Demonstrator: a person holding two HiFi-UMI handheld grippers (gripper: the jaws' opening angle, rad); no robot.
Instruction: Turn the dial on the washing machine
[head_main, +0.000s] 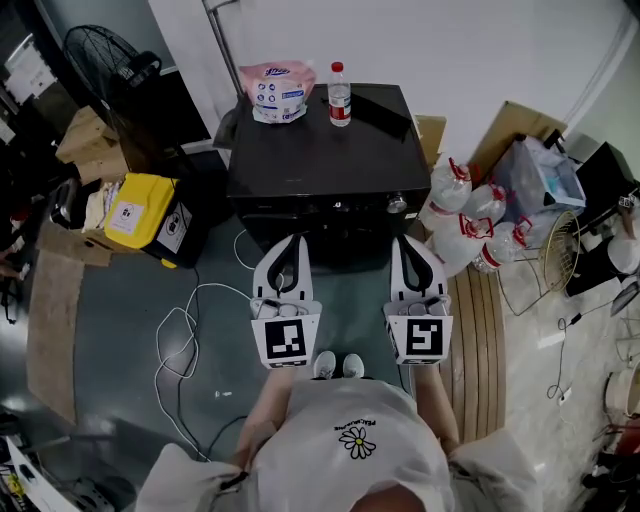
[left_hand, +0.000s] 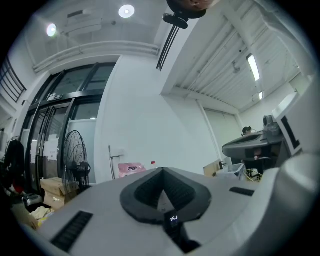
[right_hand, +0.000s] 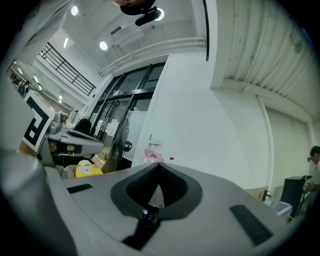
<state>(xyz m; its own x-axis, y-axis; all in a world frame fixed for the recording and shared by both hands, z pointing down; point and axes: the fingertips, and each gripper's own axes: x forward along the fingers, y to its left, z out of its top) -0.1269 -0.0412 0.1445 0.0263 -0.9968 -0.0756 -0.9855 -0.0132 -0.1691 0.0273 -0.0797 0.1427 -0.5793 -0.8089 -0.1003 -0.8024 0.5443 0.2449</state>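
I stand before the black washing machine (head_main: 310, 155), my left gripper (head_main: 292, 240) and right gripper (head_main: 404, 241) both pressed together on nothing, just short of its front. The dial (head_main: 397, 204) sits at the machine's front right corner, too small to read. A pink pouch (head_main: 280, 92) and a bottle (head_main: 340, 95) stand on the machine's top, near its back edge. Its front panel is lost in shadow.

The person wears a white shirt (head_main: 345, 415) with a yellow and white daisy (head_main: 357, 442) on it, just behind the tongs. White shoes (head_main: 338, 366) show between the two tongs. The left tongs (head_main: 291, 240) and right tongs (head_main: 408, 240) are white, with black pads (left_hand: 145, 192) inside. Each has a cube (head_main: 284, 340) with a black and white square mark at its back end.
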